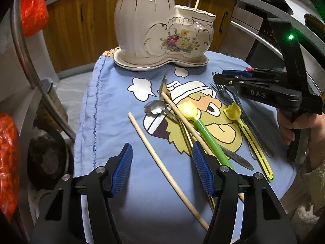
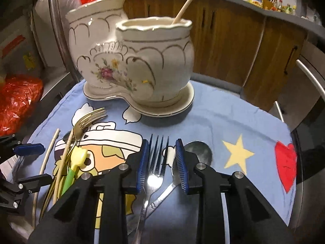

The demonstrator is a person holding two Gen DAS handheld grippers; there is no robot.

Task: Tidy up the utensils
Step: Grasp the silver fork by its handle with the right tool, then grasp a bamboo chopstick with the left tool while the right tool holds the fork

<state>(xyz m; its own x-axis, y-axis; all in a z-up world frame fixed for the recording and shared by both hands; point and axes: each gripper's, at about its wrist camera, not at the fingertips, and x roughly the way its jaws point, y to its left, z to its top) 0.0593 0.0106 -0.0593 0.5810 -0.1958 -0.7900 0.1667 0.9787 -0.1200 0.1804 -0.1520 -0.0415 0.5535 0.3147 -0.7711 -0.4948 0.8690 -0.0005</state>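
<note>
A cream two-pot ceramic holder (image 1: 162, 30) (image 2: 130, 61) stands at the far side of the blue cartoon cloth (image 1: 113, 105), with a wooden chopstick (image 2: 183, 6) leaning in its lower pot. My left gripper (image 1: 162, 162) is open low over the cloth, and a loose chopstick (image 1: 162, 167) runs between its pads untouched. To its right lie a green-handled yellow utensil (image 1: 205, 134), a gold fork (image 1: 164, 85) and a yellow slotted utensil (image 1: 249, 138). My right gripper (image 2: 161, 158) (image 1: 215, 79) straddles a silver fork (image 2: 156, 162), its jaws narrow with small gaps either side. A spoon (image 2: 198, 152) lies just right of it.
A person's hand (image 1: 292, 126) holds the right gripper's handle. Red plastic bags (image 2: 18, 99) and a metal rail (image 1: 26, 57) stand at the left of the round table. Wooden cabinets (image 2: 233, 46) run behind it. The star and heart part of the cloth (image 2: 264, 152) holds nothing.
</note>
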